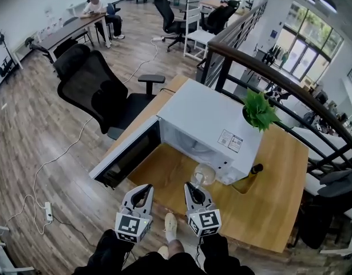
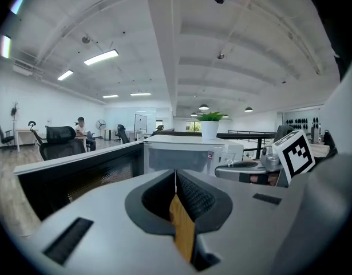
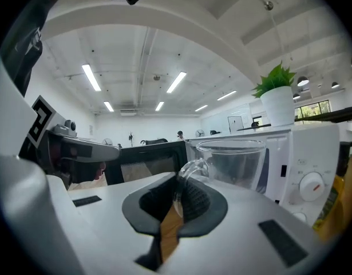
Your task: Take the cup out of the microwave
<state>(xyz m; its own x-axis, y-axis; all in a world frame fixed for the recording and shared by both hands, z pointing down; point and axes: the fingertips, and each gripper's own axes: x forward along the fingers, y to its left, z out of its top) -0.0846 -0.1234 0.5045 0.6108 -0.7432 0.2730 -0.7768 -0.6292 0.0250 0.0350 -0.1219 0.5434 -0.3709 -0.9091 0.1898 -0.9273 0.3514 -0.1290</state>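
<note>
Holding the cup [image 1: 203, 175] by its handle, my right gripper [image 1: 194, 187] sits near 6 o'clock in the head view. Its jaws are squeezed together on the thin glass loop, so the bowl rides upright ahead of the tips and nothing could spill. My left gripper [image 1: 144, 189] is just beside it toward 7 o'clock, jaws together on nothing. I judge it idle, held alongside where it blocks no path. The cup is already outside the cavity, in front of the microwave [image 1: 216, 125] by its control side and over the worktop [image 1: 279, 176]; I cannot tell whether its base touches the wood. A bottle [image 1: 248, 179] lies at the cup's 3 o'clock against the microwave's corner, so I would set down on the bare wood nearer me. The door [image 1: 127, 153] hangs wide open toward 9 o'clock, which leaves the way out clear. A potted plant [image 1: 258, 110] stands on the microwave at 1 o'clock. Beyond, at 11 o'clock, is a black office chair [image 1: 95, 85].
</note>
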